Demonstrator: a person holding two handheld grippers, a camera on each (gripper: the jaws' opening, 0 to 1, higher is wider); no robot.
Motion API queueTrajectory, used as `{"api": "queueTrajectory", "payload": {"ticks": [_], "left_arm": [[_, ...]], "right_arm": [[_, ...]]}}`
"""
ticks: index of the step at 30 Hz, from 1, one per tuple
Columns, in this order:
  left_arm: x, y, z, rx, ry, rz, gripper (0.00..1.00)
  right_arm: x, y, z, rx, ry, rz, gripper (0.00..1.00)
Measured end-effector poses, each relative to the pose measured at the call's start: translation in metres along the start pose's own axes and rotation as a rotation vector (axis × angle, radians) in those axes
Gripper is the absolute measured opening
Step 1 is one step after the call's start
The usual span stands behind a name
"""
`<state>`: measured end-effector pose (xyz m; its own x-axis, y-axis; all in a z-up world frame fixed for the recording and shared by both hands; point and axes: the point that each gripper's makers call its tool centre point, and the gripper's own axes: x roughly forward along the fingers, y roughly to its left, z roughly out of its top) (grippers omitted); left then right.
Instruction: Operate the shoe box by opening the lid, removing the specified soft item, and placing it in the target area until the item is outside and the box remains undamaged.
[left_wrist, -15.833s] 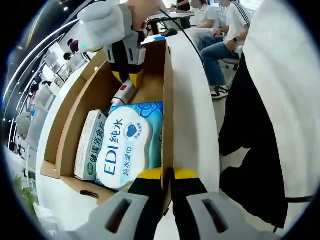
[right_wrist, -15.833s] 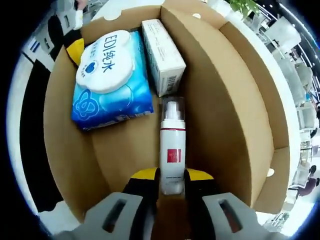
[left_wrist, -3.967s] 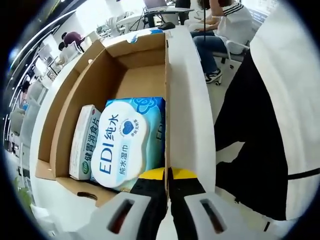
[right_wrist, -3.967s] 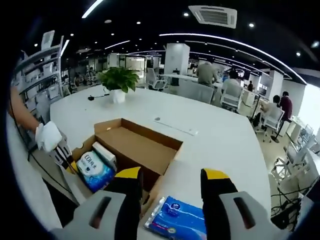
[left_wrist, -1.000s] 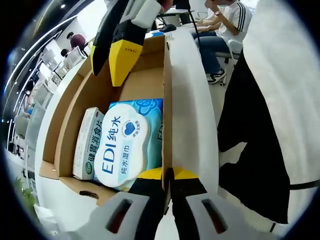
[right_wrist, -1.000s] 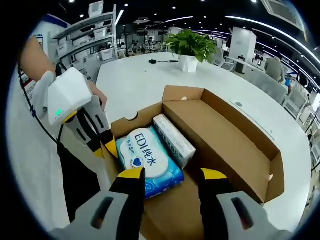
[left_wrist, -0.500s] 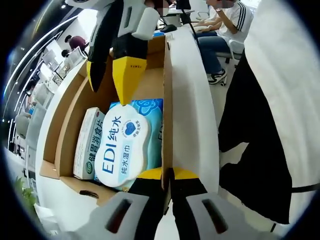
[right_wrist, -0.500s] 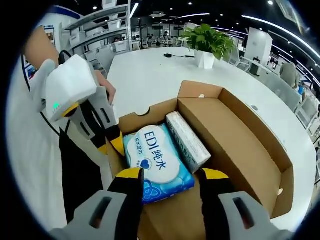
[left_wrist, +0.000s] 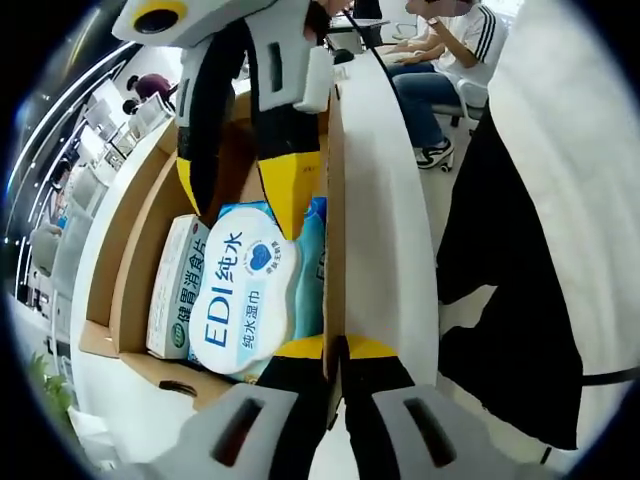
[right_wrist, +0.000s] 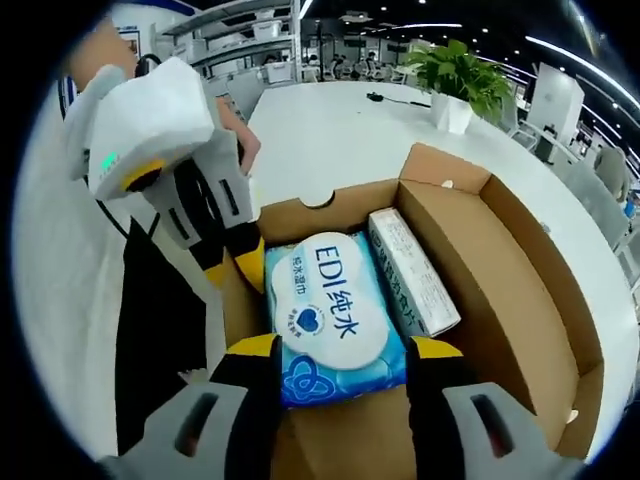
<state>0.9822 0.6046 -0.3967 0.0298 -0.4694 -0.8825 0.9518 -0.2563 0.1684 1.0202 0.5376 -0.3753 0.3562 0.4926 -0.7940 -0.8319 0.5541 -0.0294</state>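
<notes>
Blue wipes pack (right_wrist: 335, 318) with white lid — between spread right gripper (right_wrist: 338, 365) jaws.

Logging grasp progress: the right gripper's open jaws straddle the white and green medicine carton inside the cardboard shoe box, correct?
Not the carton. In the right gripper view the right gripper has its open jaws either side of the blue and white wet wipes pack in the cardboard shoe box; the white and green medicine carton lies beside it.

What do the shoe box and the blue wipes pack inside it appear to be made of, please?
The shoe box looks like plain brown cardboard: matte, with raw cut edges. The wipes pack seems to be soft glossy plastic film, judging by its sheen, with a smooth white flap on top, probably plastic.
</notes>
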Motion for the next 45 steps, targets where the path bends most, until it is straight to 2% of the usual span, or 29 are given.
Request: {"api": "queueTrajectory", "payload": {"ticks": [4, 12, 19, 23, 28, 36, 45], "left_arm": [[0.001, 0.000, -0.001, 0.003, 0.000, 0.000, 0.04], [0.002, 0.000, -0.002, 0.004, -0.001, 0.010, 0.04], [0.003, 0.000, -0.002, 0.005, 0.002, 0.005, 0.04], [0.003, 0.000, -0.003, 0.007, 0.002, 0.007, 0.04], [0.003, 0.000, -0.003, 0.002, 0.005, -0.001, 0.04], [0.002, 0.000, -0.002, -0.007, 0.007, 0.002, 0.04], [0.002, 0.000, -0.002, -0.005, 0.009, -0.001, 0.04]], "right_arm": [[0.006, -0.001, -0.001, 0.018, -0.009, 0.009, 0.49], [0.000, 0.003, 0.002, 0.034, -0.030, 0.029, 0.47], [0.006, 0.002, 0.004, 0.036, -0.026, 0.050, 0.48], [0.011, 0.004, 0.011, 0.021, -0.029, 0.078, 0.53], [0.025, 0.004, 0.009, -0.031, 0.012, 0.098, 0.57], [0.029, 0.005, 0.005, -0.057, 0.027, 0.118, 0.55], [0.027, 0.006, 0.004, -0.064, 0.002, 0.099, 0.54]]}}
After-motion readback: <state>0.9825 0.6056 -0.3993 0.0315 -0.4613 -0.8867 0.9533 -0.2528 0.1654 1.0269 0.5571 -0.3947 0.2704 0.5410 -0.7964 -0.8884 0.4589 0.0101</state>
